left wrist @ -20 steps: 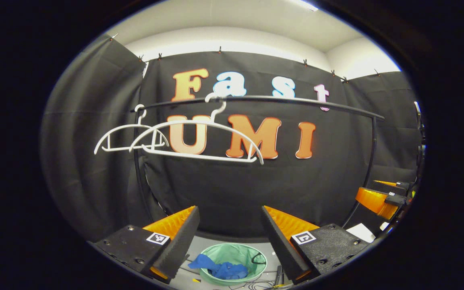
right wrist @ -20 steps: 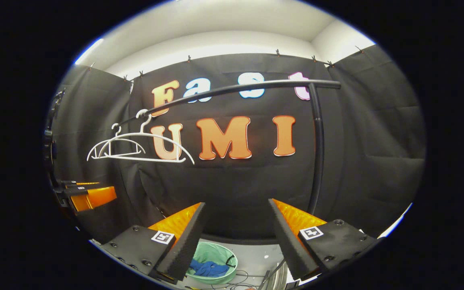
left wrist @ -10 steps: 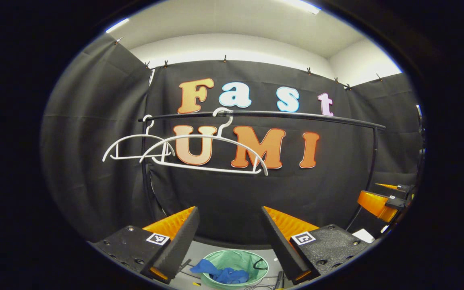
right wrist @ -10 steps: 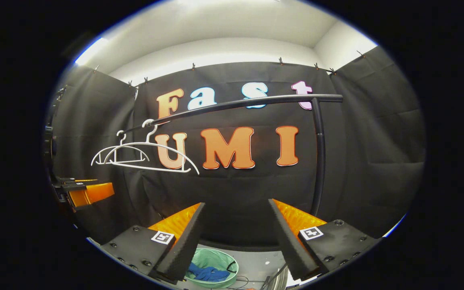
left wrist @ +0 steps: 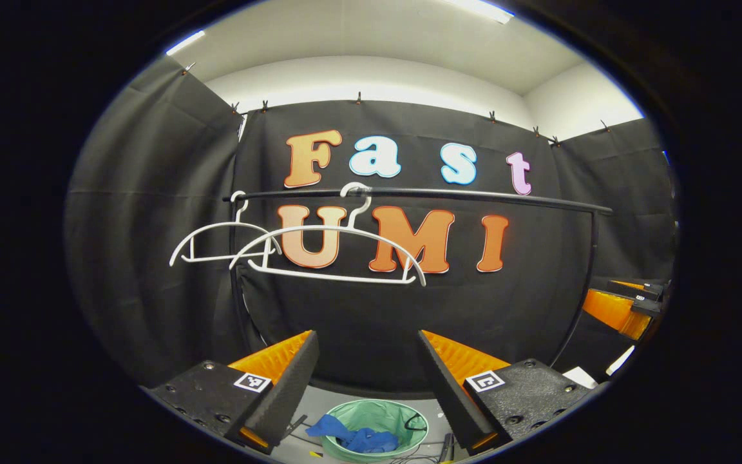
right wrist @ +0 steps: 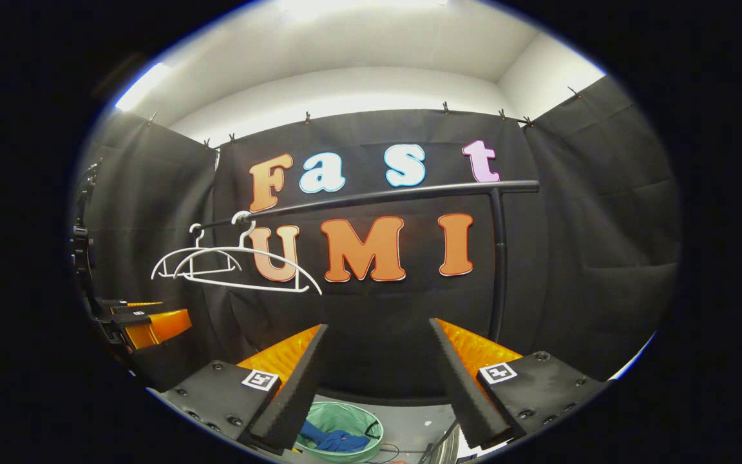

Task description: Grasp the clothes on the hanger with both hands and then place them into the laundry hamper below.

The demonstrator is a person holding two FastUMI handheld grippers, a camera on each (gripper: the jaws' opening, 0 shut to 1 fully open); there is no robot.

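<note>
Ribbed plastic backs both fingers of the left gripper (left wrist: 368, 380) at the bottom of the left gripper view; they stand spread wide with nothing between them. The right gripper (right wrist: 377, 374) is the same at the bottom of the right gripper view, parted and empty. That fits a load already let go. At the right edge of the left gripper view the right gripper shows again, small; at the lower left of the right gripper view the left gripper does likewise, so the two are held side by side and well apart.

Low between the fingers in both views sits the green laundry hamper (left wrist: 374, 428), round and open-topped on the pale floor (right wrist: 409, 412). Blue clothes (left wrist: 351, 438) lie crumpled inside it, one fold draped over its left rim, which suggests they were dropped in, not arranged.

Higher, across the middle of each view, a dark rail (left wrist: 474, 195) carries two white hangers (left wrist: 332, 248) toward the left, both bare and hanging level by their hooks. With the hangers stripped and the cloth in the hamper, the task looks finished.
</note>
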